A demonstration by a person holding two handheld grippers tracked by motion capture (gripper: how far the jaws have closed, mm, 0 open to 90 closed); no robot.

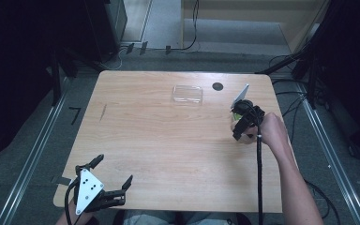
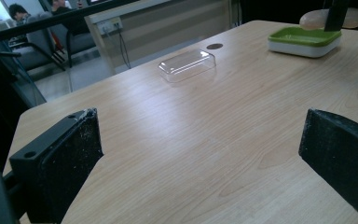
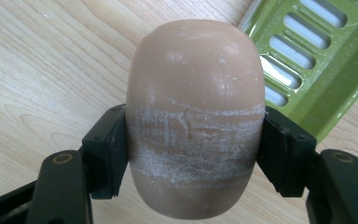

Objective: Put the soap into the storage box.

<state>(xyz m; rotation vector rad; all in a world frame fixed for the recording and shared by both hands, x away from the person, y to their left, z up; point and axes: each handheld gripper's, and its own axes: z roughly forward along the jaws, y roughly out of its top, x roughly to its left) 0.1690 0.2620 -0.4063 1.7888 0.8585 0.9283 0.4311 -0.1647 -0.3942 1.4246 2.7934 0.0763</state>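
Soap bar (image 3: 196,121) clamped between the jaws of the right gripper (image 3: 195,154), above a wooden table (image 1: 168,140).

Pale, oval and scuffed white at its middle, the bar is held just beside a green slotted soap dish (image 3: 317,56), whose tray is seen bare. A clear plastic lid (image 1: 187,93) lies well apart, towards the far edge. The left gripper (image 1: 112,176) is held wide open over the near edge, with nothing between its jaws.

soap (image 3: 195,121) between right claw (image 3: 193,154) jaws, above table (image 1: 168,150) | dish (image 3: 317,60) just beside | lid (image 1: 187,93) far-centre
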